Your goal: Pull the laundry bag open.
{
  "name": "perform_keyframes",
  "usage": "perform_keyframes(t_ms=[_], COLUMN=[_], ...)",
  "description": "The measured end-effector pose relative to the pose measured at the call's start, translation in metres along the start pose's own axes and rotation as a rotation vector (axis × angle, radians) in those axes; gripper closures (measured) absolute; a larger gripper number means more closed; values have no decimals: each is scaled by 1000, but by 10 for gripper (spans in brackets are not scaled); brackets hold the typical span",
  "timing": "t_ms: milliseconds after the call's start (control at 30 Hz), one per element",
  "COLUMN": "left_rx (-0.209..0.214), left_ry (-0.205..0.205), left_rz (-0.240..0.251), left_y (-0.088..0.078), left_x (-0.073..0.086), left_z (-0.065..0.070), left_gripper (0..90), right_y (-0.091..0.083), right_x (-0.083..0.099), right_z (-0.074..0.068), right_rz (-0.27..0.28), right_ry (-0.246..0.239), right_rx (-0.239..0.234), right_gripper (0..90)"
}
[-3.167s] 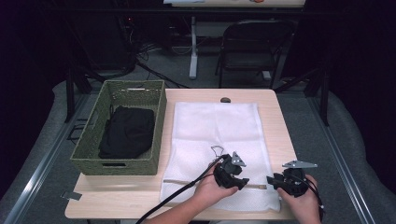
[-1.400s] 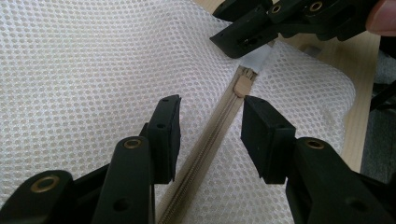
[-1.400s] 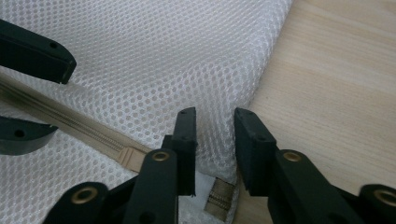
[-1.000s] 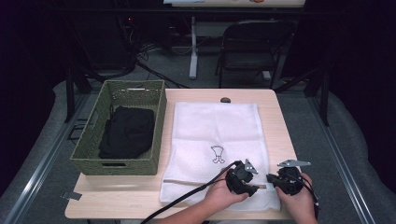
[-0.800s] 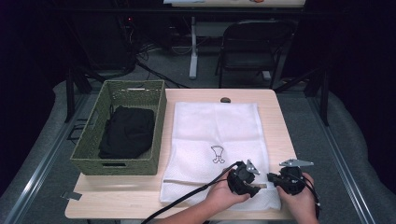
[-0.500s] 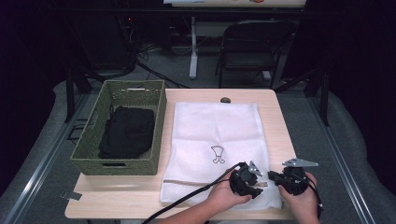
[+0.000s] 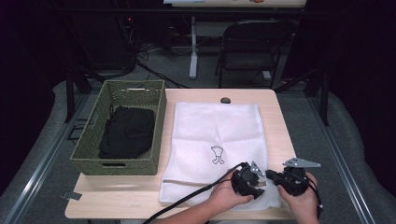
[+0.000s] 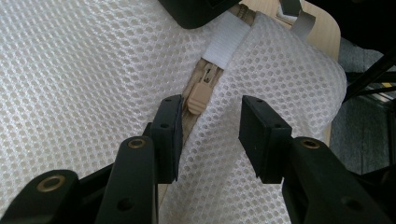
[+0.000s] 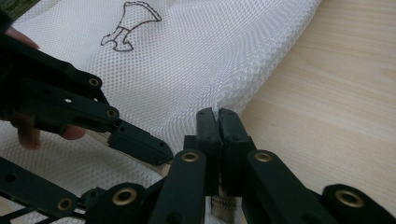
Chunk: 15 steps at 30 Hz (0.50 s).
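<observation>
- The left gripper point(image 8: 210, 135) hangs over the near right corner of the white mesh zip bag point(image 7: 217, 135), its jaws apart; the beige zipper pull point(image 8: 198, 95) lies between them, just beside the left pad, neither pad pressing on it.
- The right gripper point(image 9: 218, 123) has its jaws pressed together, pinching the bag's edge at the end of the zip.
- The bag lies flat on the light wooden table point(image 7: 275, 116).
- Farther left stands a green woven basket point(image 7: 91, 144) holding a black cloth point(image 7: 127, 133).
</observation>
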<state>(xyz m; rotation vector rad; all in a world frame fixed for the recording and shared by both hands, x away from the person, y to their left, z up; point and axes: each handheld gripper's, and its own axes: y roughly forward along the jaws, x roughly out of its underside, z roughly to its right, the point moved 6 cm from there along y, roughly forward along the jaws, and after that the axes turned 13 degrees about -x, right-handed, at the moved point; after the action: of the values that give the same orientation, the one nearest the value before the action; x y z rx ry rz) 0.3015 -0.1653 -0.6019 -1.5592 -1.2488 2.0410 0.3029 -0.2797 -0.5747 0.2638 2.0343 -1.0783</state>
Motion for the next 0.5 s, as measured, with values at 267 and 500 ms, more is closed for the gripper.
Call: perform_keyframes(t_ms=[267,500], left_rx=[25,44], left_ry=[3,-7], left_rz=[5,12], left_y=[2,-2], left_x=[-1,-1], left_z=[1,1], left_gripper=[595,609], right_y=[1,1], right_x=[-2,-1], right_z=[-3,-1], right_rz=[5,0], right_ry=[-21,-22], right_rx=[-3,9], right_gripper=[887,886])
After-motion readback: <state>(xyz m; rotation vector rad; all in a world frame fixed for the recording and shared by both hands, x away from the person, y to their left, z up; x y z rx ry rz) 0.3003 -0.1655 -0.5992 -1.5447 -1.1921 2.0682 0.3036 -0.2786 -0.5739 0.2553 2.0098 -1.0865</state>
